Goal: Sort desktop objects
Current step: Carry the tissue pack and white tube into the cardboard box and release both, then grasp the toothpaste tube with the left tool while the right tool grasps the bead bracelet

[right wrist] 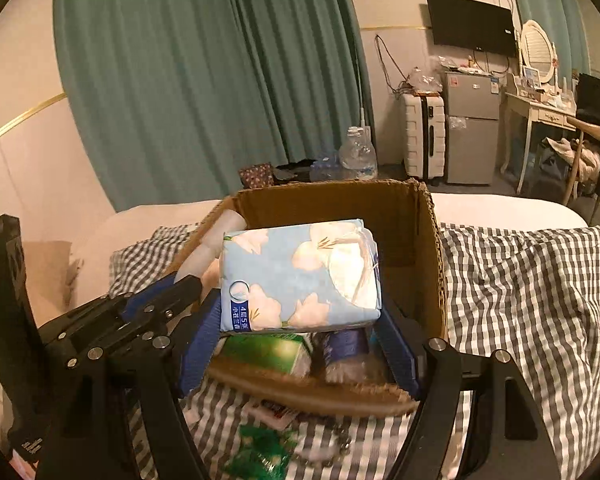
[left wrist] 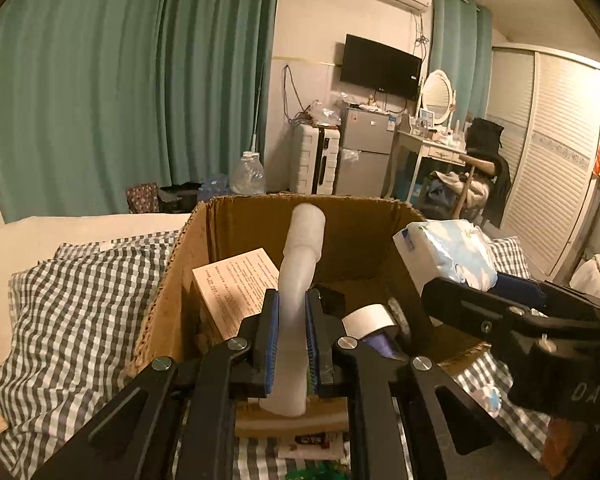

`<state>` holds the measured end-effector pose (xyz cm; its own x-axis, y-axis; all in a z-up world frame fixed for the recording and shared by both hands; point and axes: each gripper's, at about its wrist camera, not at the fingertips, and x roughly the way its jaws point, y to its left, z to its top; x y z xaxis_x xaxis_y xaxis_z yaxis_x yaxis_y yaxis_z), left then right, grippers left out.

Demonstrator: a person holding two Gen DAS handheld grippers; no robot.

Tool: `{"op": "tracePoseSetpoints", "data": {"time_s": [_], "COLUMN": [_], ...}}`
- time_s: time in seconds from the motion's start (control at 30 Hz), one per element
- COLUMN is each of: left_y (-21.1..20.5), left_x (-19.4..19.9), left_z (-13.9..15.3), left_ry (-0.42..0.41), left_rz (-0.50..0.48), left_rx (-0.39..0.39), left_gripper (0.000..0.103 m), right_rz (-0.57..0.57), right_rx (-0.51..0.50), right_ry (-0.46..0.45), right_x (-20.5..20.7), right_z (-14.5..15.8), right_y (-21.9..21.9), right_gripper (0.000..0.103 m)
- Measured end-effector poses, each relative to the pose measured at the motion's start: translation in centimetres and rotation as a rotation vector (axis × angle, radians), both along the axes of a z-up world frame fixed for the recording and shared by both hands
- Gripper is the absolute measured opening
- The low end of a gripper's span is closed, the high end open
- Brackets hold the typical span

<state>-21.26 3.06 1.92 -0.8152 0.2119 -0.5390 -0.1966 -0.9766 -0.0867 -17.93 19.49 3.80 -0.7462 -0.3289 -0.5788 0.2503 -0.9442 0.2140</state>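
An open cardboard box (left wrist: 228, 216) sits on a bed covered with a grey-and-white checked sheet (left wrist: 80, 300). In the left wrist view the box holds a tan carton printed with text (left wrist: 236, 288) leaning against its left wall, a roll of white tape (left wrist: 366, 320) beside a purple item that is too hidden to name, and a dark object behind the tape. The left gripper (left wrist: 292, 340) is clamped on a pale, translucent curved tube (left wrist: 300, 256), its blue pads pressed to both sides; the tube's upper end rises above the box interior. The right gripper (right wrist: 300, 344) has its blue fingers spread wide and pressed against the two ends of a blue floral tissue pack (right wrist: 300, 276), which it holds over the box's near edge. Only the right wrist view shows a green carton (right wrist: 268, 350) and a clear plastic-wrapped item under the pack, plus green crinkled packaging (right wrist: 260, 452) lying on the sheet in front of the box. Only the left wrist view shows the tape and the tan carton. Beyond the bed stand a white suitcase (right wrist: 424, 136) and a small grey fridge (right wrist: 472, 128).
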Motion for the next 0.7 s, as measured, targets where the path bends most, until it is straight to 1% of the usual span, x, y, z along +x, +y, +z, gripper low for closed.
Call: {"op": "tracePoseSetpoints", "data": {"time_s": [0.03, 0.07, 0.1, 0.13, 0.17, 0.2, 0.23, 0.27, 0.37, 0.5, 0.53, 0.57, 0.63, 0.7], "left_y": [0.0, 0.0, 0.0, -0.2, -0.5, -0.7, -1.1, -1.5, -2.2, -2.9, -3.1, -3.4, -3.9, -4.4], "left_x": [-0.1, -0.5, -0.6, -0.8, -0.7, -0.8, -0.7, -0.6, -0.1, 2.0, 2.6, 3.6, 5.1, 7.0], "left_z": [-0.2, -0.4, -0.6, -0.6, -0.6, -0.6, -0.4, -0.3, 0.1, 1.4, 1.6, 1.8, 1.9, 1.3], "left_ry": [-0.002, -0.006, -0.006, -0.003, 0.012, 0.030, 0.043, 0.033, 0.018, 0.043, 0.046, 0.045, 0.041, 0.019], "left_rz": [0.003, 0.014, 0.022, 0.041, 0.087, 0.111, 0.122, 0.123, 0.141, 0.141, 0.139, 0.136, 0.132, 0.128], "left_rx": [-0.003, -0.010, -0.013, -0.018, -0.021, -0.010, 0.013, 0.044, 0.060, 0.006, -0.009, -0.030, -0.049, -0.063], "left_gripper": [0.020, 0.030, 0.053, 0.068, 0.090, 0.093, 0.093, 0.093, 0.093, 0.095, 0.096, 0.100, 0.101, 0.102], "right_rz": [-0.007, -0.014, -0.027, -0.035, -0.037, -0.037, -0.041, -0.048, -0.059, -0.056, -0.052, -0.048, -0.041, -0.034], "right_rx": [-0.005, -0.010, -0.015, -0.017, -0.020, -0.019, -0.015, -0.012, -0.026, -0.026, -0.019, -0.014, -0.006, 0.001], "right_ry": [-0.002, -0.002, 0.001, 0.004, 0.006, 0.005, 0.005, 0.008, 0.010, 0.026, 0.029, 0.028, 0.023, 0.015], "right_x": [-0.3, -0.5, -0.6, -0.6, -0.6, -0.5, -0.4, -0.1, 0.7, 2.7, 3.5, 4.2, 5.8, 7.3], "right_z": [-0.2, -0.4, -0.6, -0.7, -0.8, -0.8, -0.8, -0.8, -0.2, 1.2, 1.6, 1.8, 1.9, 1.6], "right_y": [0.3, 0.6, 0.9, 1.0, 1.2, 1.3, 1.4, 1.5, 2.0, 2.4, 2.4, 2.4, 2.4, 2.4], "right_gripper": [0.075, 0.080, 0.086, 0.088, 0.088, 0.088, 0.088, 0.088, 0.088, 0.088, 0.088, 0.088, 0.088, 0.088]}}
